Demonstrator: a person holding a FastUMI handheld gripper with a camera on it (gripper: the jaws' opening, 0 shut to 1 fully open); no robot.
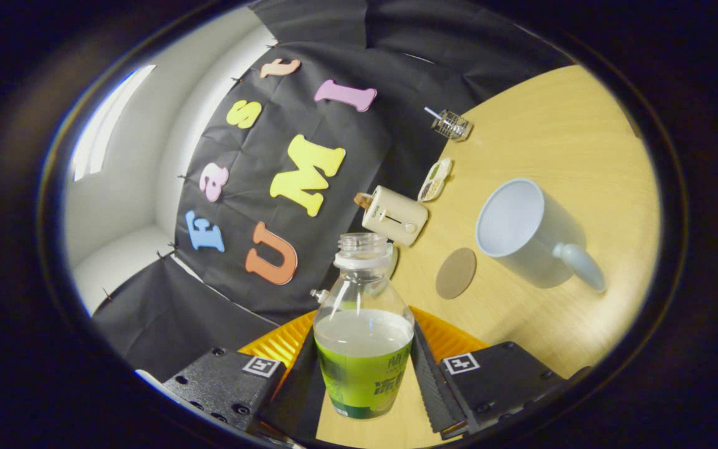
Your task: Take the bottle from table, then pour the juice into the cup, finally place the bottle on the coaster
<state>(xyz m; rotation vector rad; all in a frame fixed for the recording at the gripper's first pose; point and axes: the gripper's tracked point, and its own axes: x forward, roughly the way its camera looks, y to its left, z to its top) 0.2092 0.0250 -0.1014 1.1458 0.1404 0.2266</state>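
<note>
My gripper [364, 374] is shut on a clear plastic bottle [363, 324] with a green label; both fingers press on its sides. The bottle has no cap and holds pale juice up to about its shoulder. It is lifted and the whole view is tilted, so the table [552, 125] slants away. A white cup [524, 227] with its handle towards me stands on the table beyond the fingers, and it looks empty. A round brown coaster [456, 273] lies flat between the bottle's neck and the cup.
A cream toaster [394, 215] with a slice in it stands behind the bottle's mouth. Beyond it lie a small oval dish [435, 179] and a wire basket [451, 125] near the table's far edge. The black cloth wall hangs behind.
</note>
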